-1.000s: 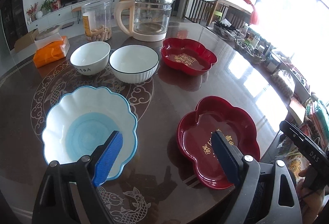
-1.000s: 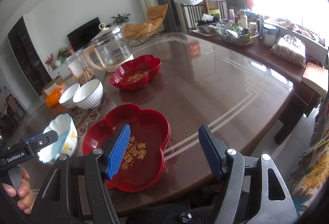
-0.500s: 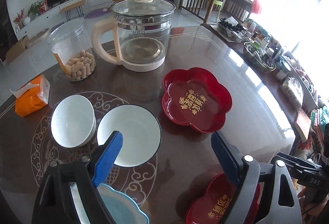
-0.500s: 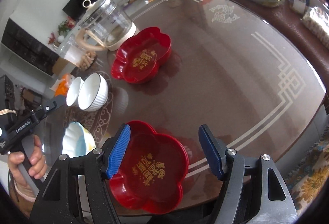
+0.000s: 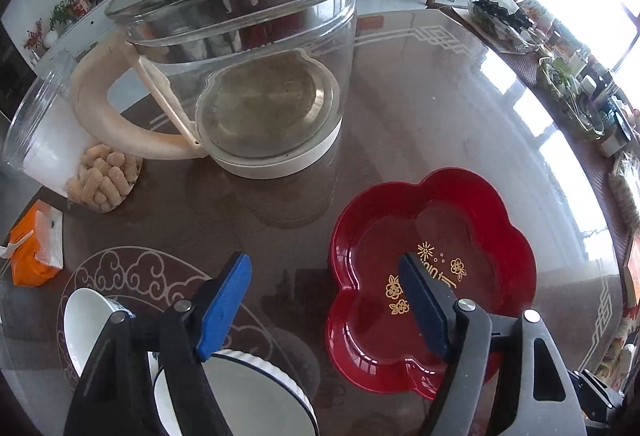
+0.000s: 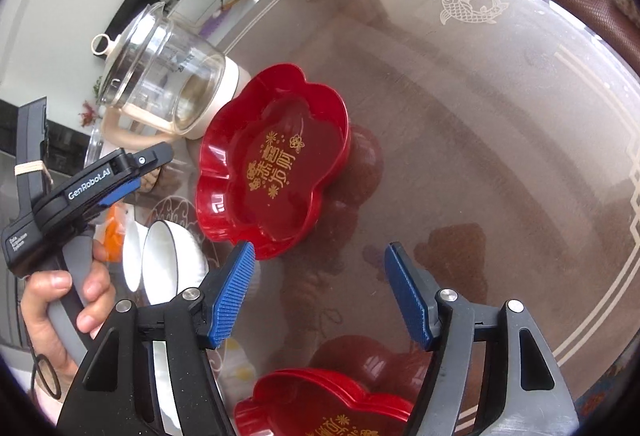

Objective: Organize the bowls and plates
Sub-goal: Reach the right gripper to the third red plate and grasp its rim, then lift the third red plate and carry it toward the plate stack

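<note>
A red flower-shaped plate (image 5: 436,268) with gold writing lies right of the glass kettle. My left gripper (image 5: 324,308) hovers over its left rim, one pad above the plate's inside and the other over bare table. Its jaws are closing and touch nothing. Two white bowls (image 5: 244,400) (image 5: 86,320) sit under the left finger. My right gripper (image 6: 320,294) hangs over the table between the same far red plate (image 6: 272,164) and a second red plate (image 6: 328,408) at the bottom edge. Its jaws are closing with nothing between them.
A lidded glass kettle (image 5: 240,76) stands at the back, with a clear jar of snacks (image 5: 64,144) and an orange tissue pack (image 5: 34,248) to its left. A hand (image 6: 60,300) holds the left gripper's handle. Clutter lines the table's far right edge (image 5: 568,76).
Both grippers have travelled forward across the table to the far red plate and kettle. The blue-and-white bowl has left the left wrist view. Both pairs of jaws stand narrower.
</note>
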A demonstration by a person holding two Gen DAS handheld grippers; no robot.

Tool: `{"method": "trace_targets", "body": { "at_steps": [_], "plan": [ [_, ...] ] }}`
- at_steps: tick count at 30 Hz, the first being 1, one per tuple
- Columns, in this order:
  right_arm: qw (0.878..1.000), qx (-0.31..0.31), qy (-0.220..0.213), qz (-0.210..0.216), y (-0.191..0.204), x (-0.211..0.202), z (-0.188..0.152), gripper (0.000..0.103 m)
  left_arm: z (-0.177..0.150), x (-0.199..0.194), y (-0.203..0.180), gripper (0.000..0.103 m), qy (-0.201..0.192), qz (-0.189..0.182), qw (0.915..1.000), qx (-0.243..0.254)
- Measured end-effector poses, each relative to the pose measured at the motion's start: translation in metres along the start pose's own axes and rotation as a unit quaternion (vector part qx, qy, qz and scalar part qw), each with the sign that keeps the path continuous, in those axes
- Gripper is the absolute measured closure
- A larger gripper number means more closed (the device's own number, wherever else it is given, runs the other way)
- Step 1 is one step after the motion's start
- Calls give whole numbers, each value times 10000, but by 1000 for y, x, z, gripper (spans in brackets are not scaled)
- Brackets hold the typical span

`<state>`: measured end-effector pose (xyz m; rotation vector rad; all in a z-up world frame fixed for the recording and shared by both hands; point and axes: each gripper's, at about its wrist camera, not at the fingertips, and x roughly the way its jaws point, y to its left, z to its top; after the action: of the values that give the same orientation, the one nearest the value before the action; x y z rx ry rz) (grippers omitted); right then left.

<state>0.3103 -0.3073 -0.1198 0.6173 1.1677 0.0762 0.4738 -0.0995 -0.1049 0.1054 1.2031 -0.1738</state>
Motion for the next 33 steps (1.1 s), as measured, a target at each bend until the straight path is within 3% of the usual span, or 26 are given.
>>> {"method": "trace_targets", "body": {
  "at_steps": [3, 6, 7, 9, 12, 15, 25, 33],
  "plan": [
    [9998, -146, 76, -78, 1, 12, 4, 50, 8, 22, -5, 45, 139, 14, 9999, -26],
    [9995, -256, 125, -129, 3, 22, 7, 56, 11, 41, -4, 69, 311, -161, 9992, -210],
    [9994, -281, 154, -112, 3, 25, 8, 60, 12, 46, -3, 82, 366, -231, 9986, -292],
    [9992, -314, 217, -101, 5, 32, 9, 64, 11, 50, -1, 90, 356, -261, 9982, -400],
    [9992, -294, 263, -6, 6, 40, 10, 71, 8, 47, 1, 91, 264, -360, 9982, -412],
    [9992, -284, 267, 84, 8, 43, 11, 87, 3, 38, 4, 94, 198, -413, 9982, -398],
    [9969, -769, -131, -36, 15, -15, -11, 88, -33, -47, 1, 95, -296, -921, 9951, -190],
    [9947, -928, -427, 109, 10, -92, -58, 88, -105, -129, -14, 94, -621, -1206, 9907, 89]
  ]
}}
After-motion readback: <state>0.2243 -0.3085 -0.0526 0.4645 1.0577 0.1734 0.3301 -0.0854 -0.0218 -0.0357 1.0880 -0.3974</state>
